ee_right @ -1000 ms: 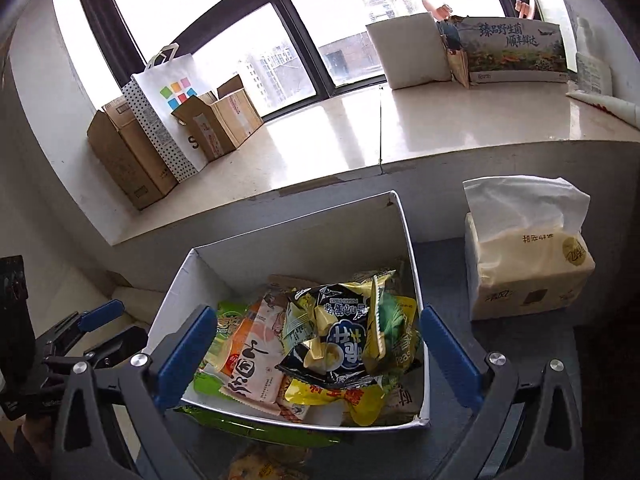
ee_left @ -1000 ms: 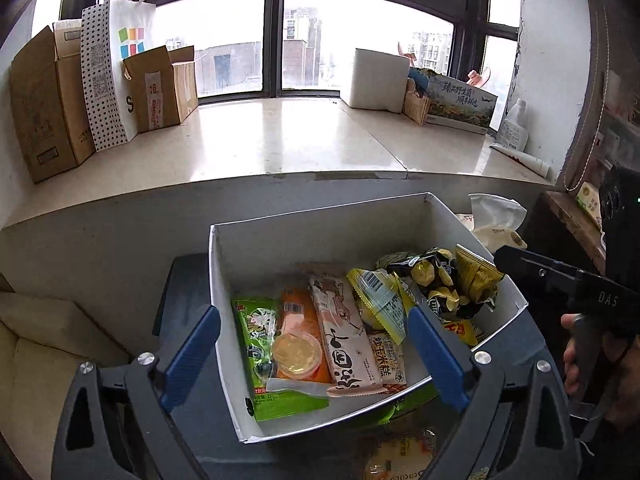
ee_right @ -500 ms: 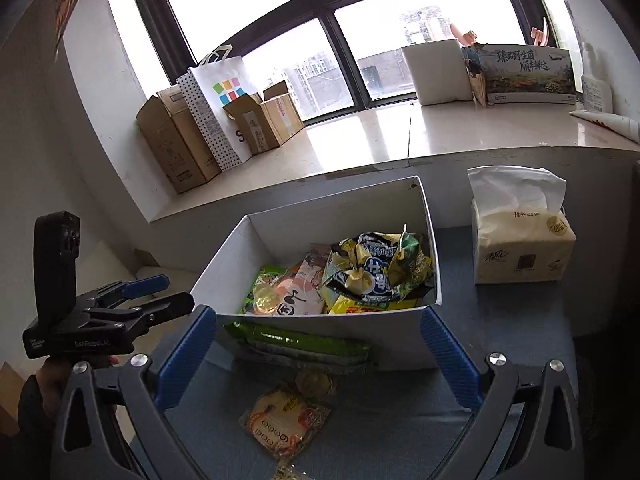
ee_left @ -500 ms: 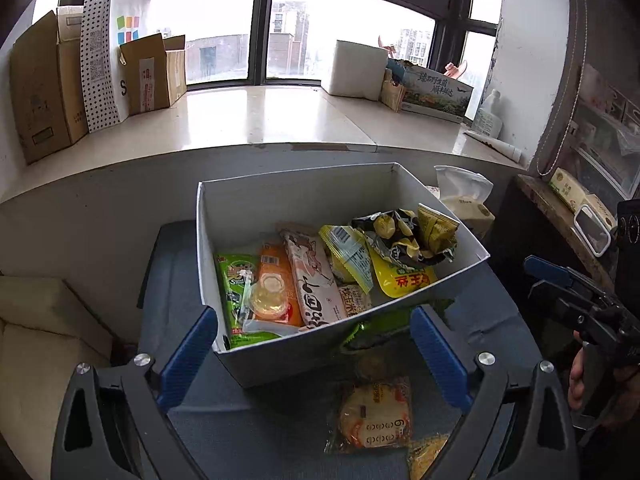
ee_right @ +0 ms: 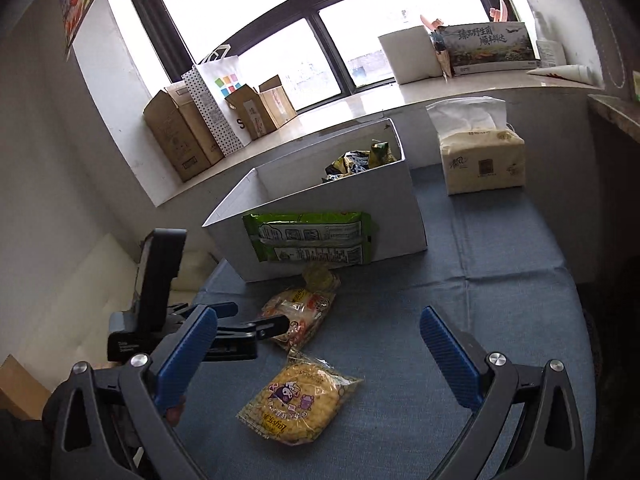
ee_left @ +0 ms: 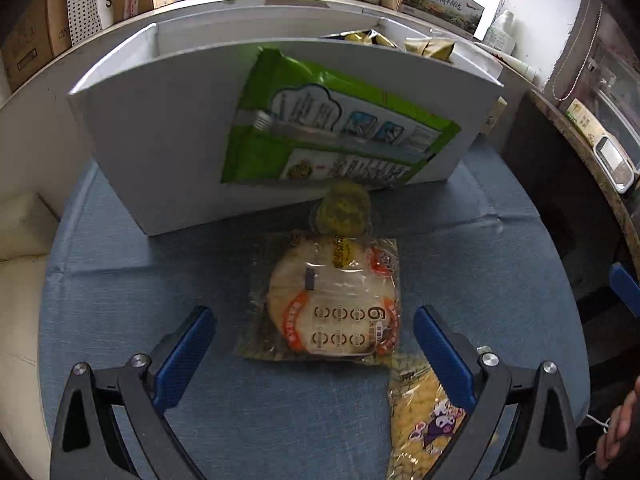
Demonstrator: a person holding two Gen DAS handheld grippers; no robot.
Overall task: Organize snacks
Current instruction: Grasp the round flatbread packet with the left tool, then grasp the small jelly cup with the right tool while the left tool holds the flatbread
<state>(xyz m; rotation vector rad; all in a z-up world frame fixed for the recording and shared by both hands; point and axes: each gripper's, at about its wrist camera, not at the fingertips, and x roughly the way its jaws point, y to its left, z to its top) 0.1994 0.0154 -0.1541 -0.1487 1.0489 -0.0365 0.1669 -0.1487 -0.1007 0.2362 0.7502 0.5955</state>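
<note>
1. A lived-in home room by a large dark-framed window [ee_right: 320,20] across the top of the right wrist view, with buildings faintly visible outside.
2. A broad stone sill [ee_right: 360,114] serves as storage: cardboard boxes [ee_right: 180,136] and a dotted paper bag [ee_right: 214,100] at centre left, a white box [ee_right: 408,54] and a printed carton [ee_right: 490,48] at upper right.
3. A tissue pack [ee_right: 480,156] at right stands on a blue cloth [ee_right: 480,280].
4. A white box of snacks [ee_right: 340,216] sits mid-frame, with loose packets [ee_right: 298,408] below it.
5. A cream cushion [ee_right: 80,300] lies at left.
</note>
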